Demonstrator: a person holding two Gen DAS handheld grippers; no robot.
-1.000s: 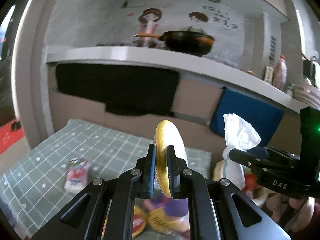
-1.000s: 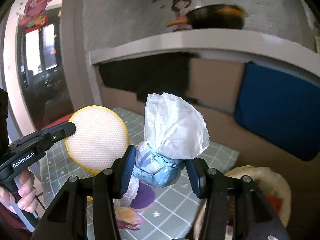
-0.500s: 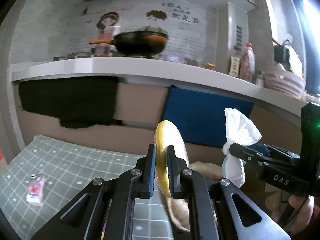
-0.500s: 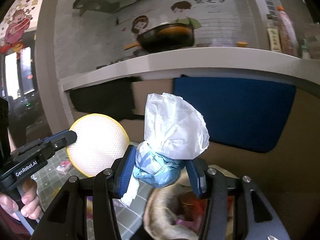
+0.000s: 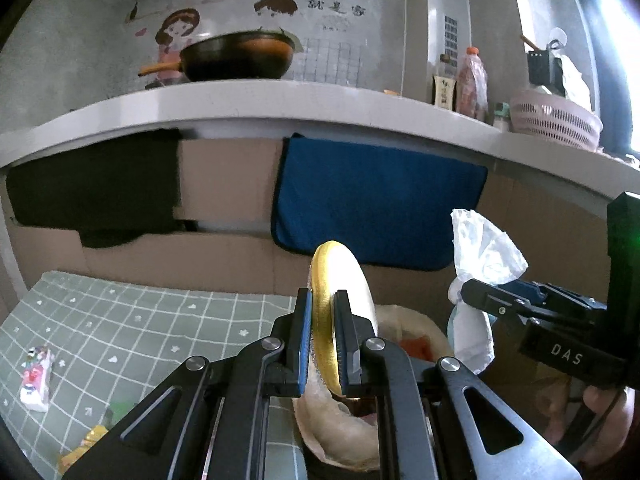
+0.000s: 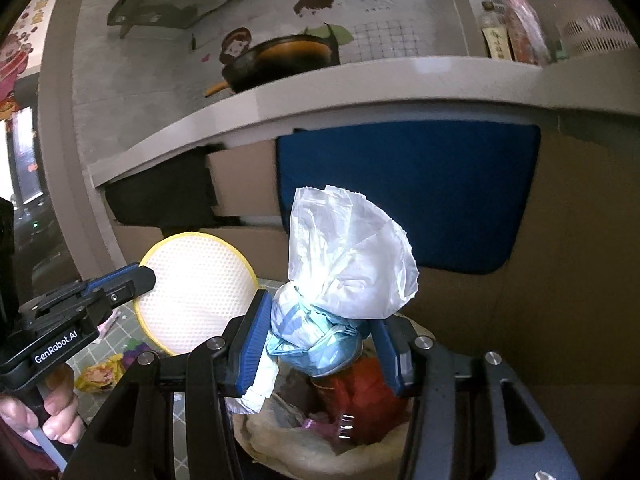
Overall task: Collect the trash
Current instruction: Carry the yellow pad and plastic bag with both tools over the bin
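My left gripper [image 5: 322,308] is shut on a round white scouring pad with a yellow rim [image 5: 340,280], held on edge. From the right wrist view the pad [image 6: 196,292] shows its flat face, with the left gripper [image 6: 138,278] at its left side. My right gripper [image 6: 320,320] is shut on a knotted white and pale blue plastic bag [image 6: 352,264], whose loose top stands up above the pads. That bag [image 5: 484,248] and the right gripper [image 5: 480,298] sit to the right in the left wrist view. Below both is a bin with a beige liner [image 6: 288,440] holding red trash [image 6: 360,396].
A table with a green checked cloth [image 5: 140,320] lies to the left, with a small packet [image 5: 36,376] and a yellow wrapper [image 5: 88,440] on it. Behind stand cardboard panels, a blue cloth [image 5: 380,208] and a counter with a dark pan [image 5: 240,56] and pink basket [image 5: 556,120].
Both grippers have swung right, away from the table and over the lined bin, each keeping its hold. The packet on the cloth has slid to the far left of the view.
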